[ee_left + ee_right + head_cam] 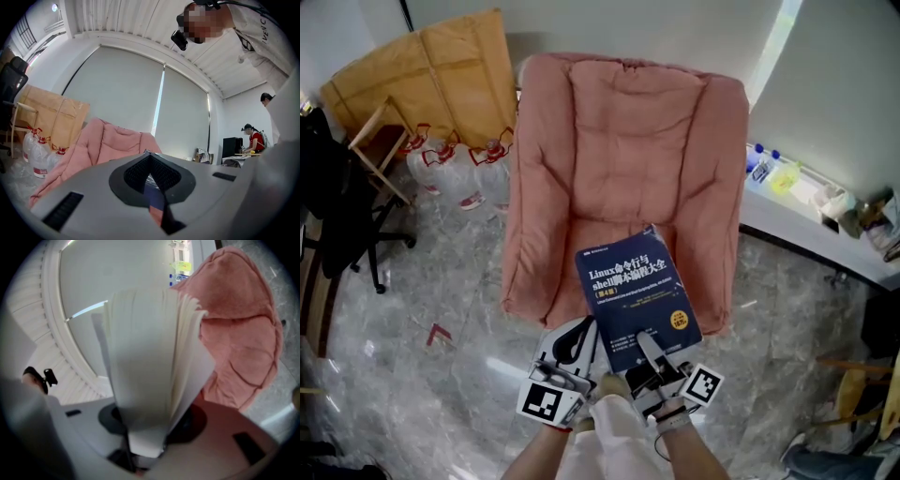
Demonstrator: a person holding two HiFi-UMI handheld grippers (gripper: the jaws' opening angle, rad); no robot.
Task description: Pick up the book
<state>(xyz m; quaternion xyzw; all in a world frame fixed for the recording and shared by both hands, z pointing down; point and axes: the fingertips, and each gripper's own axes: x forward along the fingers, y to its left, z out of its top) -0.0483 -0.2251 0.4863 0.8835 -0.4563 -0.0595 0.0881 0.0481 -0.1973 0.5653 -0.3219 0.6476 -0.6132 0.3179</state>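
Where the head view looks steeply down, the blue-covered book (636, 286) is seen held clear above the seat of a pink armchair (628, 131), its near edge clamped by the right gripper (654, 354). The left gripper (578, 337) is held just beside the book's near left corner; whether it touches cannot be told. A grey marble floor (441, 281) is spread around the chair, with flattened cardboard (431, 66) and water bottles (455, 169) at the upper left.

In the left gripper view, the jaws are shown drawn almost together with only a thin slit left, and nothing is gripped. The armchair and a drawn window blind (122, 89) are shown beyond.

In the right gripper view, the jaws are shown pressed on the book's near end. Its white page edges are fanned upward between them, and the armchair is seen at the right.
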